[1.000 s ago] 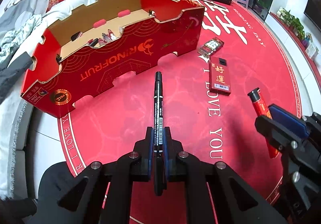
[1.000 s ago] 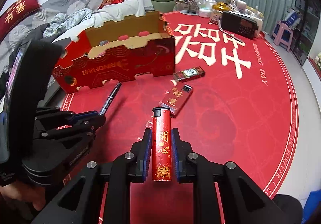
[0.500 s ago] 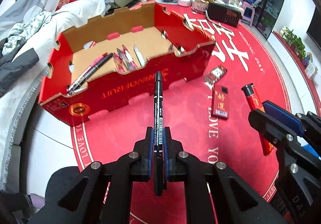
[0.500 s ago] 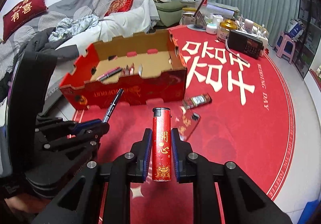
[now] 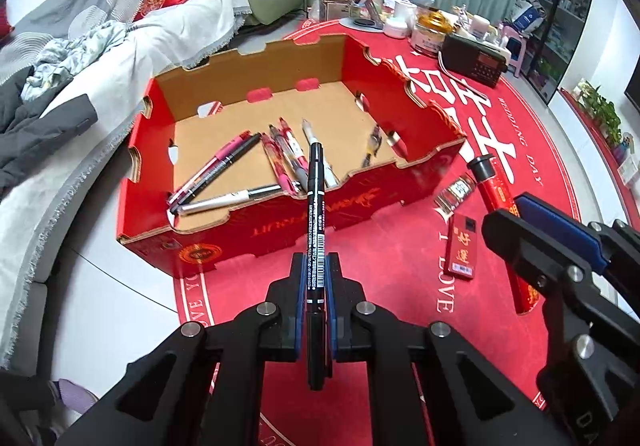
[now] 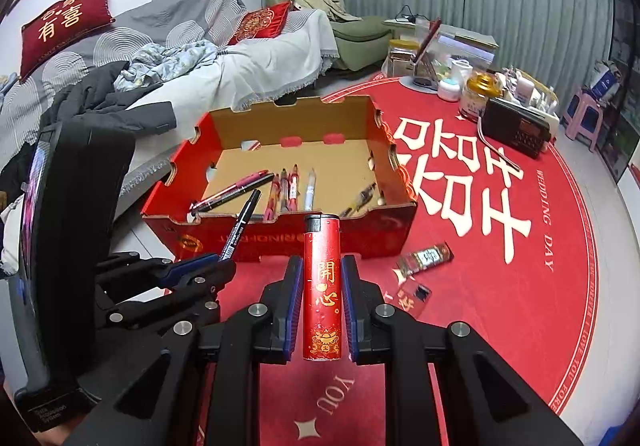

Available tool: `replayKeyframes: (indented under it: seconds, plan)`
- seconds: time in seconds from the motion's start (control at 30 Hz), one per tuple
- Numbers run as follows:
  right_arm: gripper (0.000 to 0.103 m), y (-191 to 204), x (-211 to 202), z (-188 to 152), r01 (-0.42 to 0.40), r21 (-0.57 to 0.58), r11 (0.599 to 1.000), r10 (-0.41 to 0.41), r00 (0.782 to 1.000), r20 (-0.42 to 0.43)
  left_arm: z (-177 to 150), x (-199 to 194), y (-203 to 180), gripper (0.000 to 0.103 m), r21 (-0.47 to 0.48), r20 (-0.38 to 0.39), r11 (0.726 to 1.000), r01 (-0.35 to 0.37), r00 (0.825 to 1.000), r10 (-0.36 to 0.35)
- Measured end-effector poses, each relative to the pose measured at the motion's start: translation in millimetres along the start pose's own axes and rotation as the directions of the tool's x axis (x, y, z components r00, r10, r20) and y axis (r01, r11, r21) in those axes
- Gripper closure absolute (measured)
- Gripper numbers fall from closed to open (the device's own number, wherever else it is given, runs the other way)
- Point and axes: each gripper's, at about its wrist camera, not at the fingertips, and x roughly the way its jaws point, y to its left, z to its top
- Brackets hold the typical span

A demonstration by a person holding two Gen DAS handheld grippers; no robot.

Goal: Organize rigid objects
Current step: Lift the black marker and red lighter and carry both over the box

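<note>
My left gripper (image 5: pixel 316 264) is shut on a black marker (image 5: pixel 315 206) whose tip hangs over the near wall of the red cardboard box (image 5: pixel 264 234). Several pens (image 5: pixel 280 162) lie on the box's floor. To its right, my right gripper (image 6: pixel 322 266) is shut on a tall red lighter (image 6: pixel 322 286), upright just short of the box (image 6: pixel 372 238). In the right wrist view the left gripper (image 6: pixel 218 266) holds the marker (image 6: pixel 242 224) slanted toward the box. On the rug lie a clear lighter (image 5: pixel 456 192) and a flat red lighter (image 5: pixel 462 246).
The box sits at the edge of a round red rug (image 6: pixel 520 306) on a white floor. A black radio (image 6: pixel 516 128) and jars (image 6: pixel 478 96) crowd the rug's far side. A sofa with clothes and cushions (image 6: pixel 160 62) runs along the left.
Both grippers have risen and come closer to the box with their loads still held. The box's inside and the pens in it now show fully.
</note>
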Motion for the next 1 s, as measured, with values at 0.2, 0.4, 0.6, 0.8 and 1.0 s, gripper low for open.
replayKeyframes:
  seconds: [0.2, 0.4, 0.6, 0.8, 1.0]
  plan:
    - [0.083, 4, 2, 9, -0.004, -0.011, 1.0, 0.004, 1.0, 0.008, 6, -2, 7, 0.094, -0.017, 0.01, 1.0, -0.006, 1.0, 0.007]
    - [0.083, 4, 8, 15, -0.008, -0.004, 1.0, 0.008, 1.0, -0.002, 11, 0, 14, 0.094, -0.035, 0.01, 0.999, -0.008, 1.0, 0.008]
    - [0.083, 3, 14, 24, -0.006, -0.004, 1.0, 0.006, 1.0, -0.003, 17, 2, 25, 0.094, -0.064, 0.009, 0.998, -0.01, 1.0, 0.01]
    - [0.083, 5, 18, 38, -0.008, -0.013, 1.0, 0.008, 1.0, 0.006, 32, 2, 35, 0.094, -0.079, 0.018, 0.997, -0.016, 1.0, 0.018]
    - [0.083, 8, 26, 51, -0.004, -0.028, 1.0, 0.004, 1.0, 0.009, 42, 7, 41, 0.094, -0.085, 0.02, 0.996, -0.019, 1.0, 0.021]
